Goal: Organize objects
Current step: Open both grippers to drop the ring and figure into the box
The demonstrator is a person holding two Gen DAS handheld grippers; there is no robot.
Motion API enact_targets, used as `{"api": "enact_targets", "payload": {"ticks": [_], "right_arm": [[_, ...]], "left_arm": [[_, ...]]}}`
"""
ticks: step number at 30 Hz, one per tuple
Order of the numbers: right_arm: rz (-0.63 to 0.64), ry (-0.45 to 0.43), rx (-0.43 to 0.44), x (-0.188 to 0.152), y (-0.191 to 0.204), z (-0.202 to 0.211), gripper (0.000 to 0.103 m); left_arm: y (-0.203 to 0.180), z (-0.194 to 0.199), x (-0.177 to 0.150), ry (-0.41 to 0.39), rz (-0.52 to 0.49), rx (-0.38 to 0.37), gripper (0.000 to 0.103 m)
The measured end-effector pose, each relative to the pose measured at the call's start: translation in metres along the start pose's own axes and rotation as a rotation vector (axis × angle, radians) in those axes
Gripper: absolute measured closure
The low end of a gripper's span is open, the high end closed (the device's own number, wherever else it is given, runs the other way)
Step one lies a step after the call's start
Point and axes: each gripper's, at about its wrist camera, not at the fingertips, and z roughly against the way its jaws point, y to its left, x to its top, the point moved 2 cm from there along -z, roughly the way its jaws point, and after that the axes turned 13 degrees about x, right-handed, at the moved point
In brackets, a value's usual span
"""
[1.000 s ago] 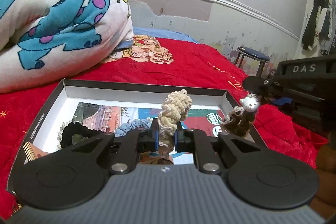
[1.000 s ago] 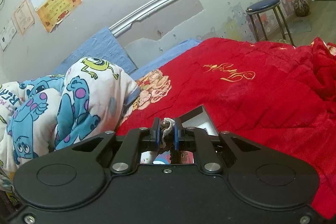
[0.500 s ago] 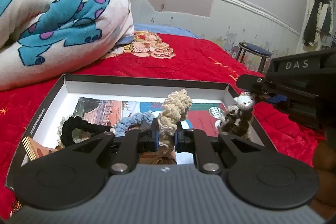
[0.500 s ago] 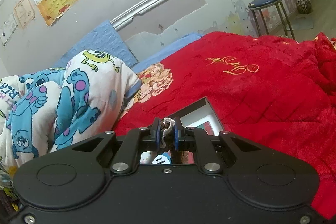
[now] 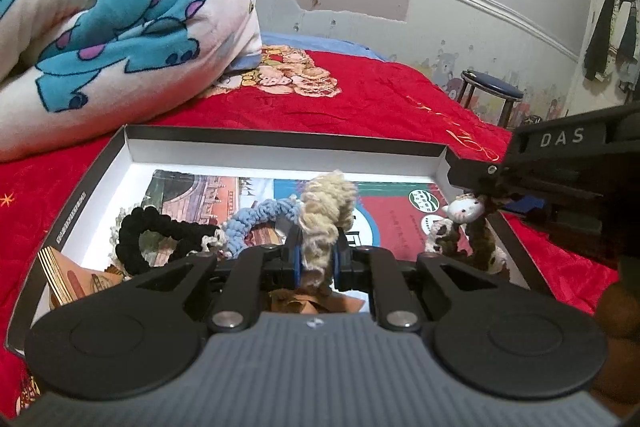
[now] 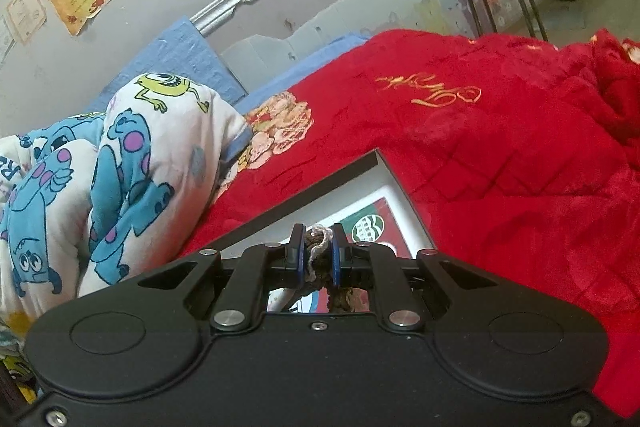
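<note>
Holding two items over a shallow black-rimmed cardboard box with a white interior (image 5: 132, 157), which lies on the red embroidered bedspread (image 5: 372, 107): your left gripper (image 5: 316, 259) has its jaws clenched on a cream chunky-knit scrunchie (image 5: 326, 205), which stands up between the blue pads above the box floor; your right gripper (image 6: 316, 255) has its jaws clamped on a brown knitted hair tie with a small white cat-face charm (image 5: 464, 213), hanging over the box's right edge in the left wrist view, its lower loop reaching down inside the rim. In the right wrist view only a brown-and-white twisted strand (image 6: 318, 251) of it shows between the pads. Already in the box: a black ruffled scrunchie (image 5: 150, 237) at the left, a light blue knitted scrunchie (image 5: 260, 219) just beside it and touching the cream one's near side, a white lace-edged band partly under the black one, and printed picture cards (image 5: 200, 191) lining the floor. Beyond the box: a white fleece blanket printed with blue cartoon monsters (image 5: 100, 11) heaped at the head of the bed, and a blue-topped round stool (image 5: 490, 93) near the wall.
</note>
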Motion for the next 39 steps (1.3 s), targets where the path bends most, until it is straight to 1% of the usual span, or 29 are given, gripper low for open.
{"api": "enact_targets", "payload": {"ticks": [4, 6, 9, 10, 11, 12, 14, 16, 20, 21, 23, 24, 26, 28, 31, 32, 34, 35, 36, 39], "right_arm": [[-0.003, 0.013, -0.009, -0.002, -0.002, -0.002, 0.090], [-0.014, 0.022, -0.003, -0.003, -0.003, -0.003, 0.090], [-0.027, 0.033, 0.005, -0.005, -0.004, -0.005, 0.090], [-0.028, 0.036, 0.005, -0.005, -0.004, -0.005, 0.090], [-0.028, 0.039, 0.004, -0.006, -0.004, -0.006, 0.090], [-0.028, 0.042, 0.006, -0.007, -0.004, -0.006, 0.090], [-0.032, 0.048, 0.007, -0.008, -0.004, -0.007, 0.089], [-0.045, 0.054, 0.007, -0.008, -0.005, -0.007, 0.089], [-0.077, 0.060, 0.014, -0.009, -0.009, -0.008, 0.089], [-0.082, 0.060, 0.018, -0.009, -0.009, -0.008, 0.089], [-0.082, 0.062, 0.025, -0.010, -0.009, -0.008, 0.086], [-0.079, 0.065, 0.028, -0.010, -0.008, -0.008, 0.086], [-0.068, 0.067, 0.033, -0.010, -0.005, -0.007, 0.082], [-0.060, 0.069, 0.040, -0.011, -0.003, -0.007, 0.076], [-0.059, 0.063, 0.057, -0.010, 0.000, -0.004, 0.067], [-0.059, 0.059, 0.063, -0.010, 0.001, -0.002, 0.066], [-0.077, 0.048, 0.081, -0.009, 0.003, 0.003, 0.058], [-0.083, 0.041, 0.089, -0.009, 0.003, 0.005, 0.057], [-0.086, 0.034, 0.094, -0.009, 0.005, 0.009, 0.054], [-0.075, 0.016, 0.102, -0.007, 0.011, 0.019, 0.048]], "left_arm": [[0.001, -0.001, 0.000, 0.000, 0.000, 0.000, 0.081], [0.001, -0.001, 0.000, -0.001, -0.003, 0.000, 0.078], [0.001, -0.001, -0.001, -0.003, -0.012, 0.001, 0.077], [0.001, 0.000, -0.002, -0.006, -0.013, 0.000, 0.073], [0.001, 0.000, -0.003, -0.008, -0.013, -0.002, 0.065], [0.001, 0.000, -0.004, -0.009, -0.011, -0.002, 0.060], [0.001, 0.001, -0.005, -0.005, 0.004, -0.001, 0.057], [0.002, 0.001, -0.006, -0.003, 0.014, -0.009, 0.048], [0.004, 0.005, -0.006, -0.011, 0.009, -0.012, 0.038], [0.005, 0.006, -0.006, -0.013, 0.011, -0.010, 0.034], [0.007, 0.008, -0.006, -0.014, 0.018, -0.011, 0.031], [0.009, 0.008, -0.005, -0.012, 0.023, -0.012, 0.027], [0.012, 0.011, -0.004, -0.012, 0.035, -0.016, 0.024], [0.014, 0.013, -0.003, -0.009, 0.040, -0.017, 0.020], [0.016, 0.019, -0.001, -0.011, 0.030, -0.014, 0.019], [0.016, 0.021, -0.001, -0.010, 0.026, -0.018, 0.019], [0.016, 0.026, 0.000, -0.001, 0.007, -0.036, 0.016], [0.016, 0.028, 0.001, 0.002, -0.004, -0.040, 0.016], [0.016, 0.031, 0.002, 0.002, -0.018, -0.042, 0.016], [0.017, 0.045, 0.007, -0.020, -0.057, -0.049, 0.013]]}}
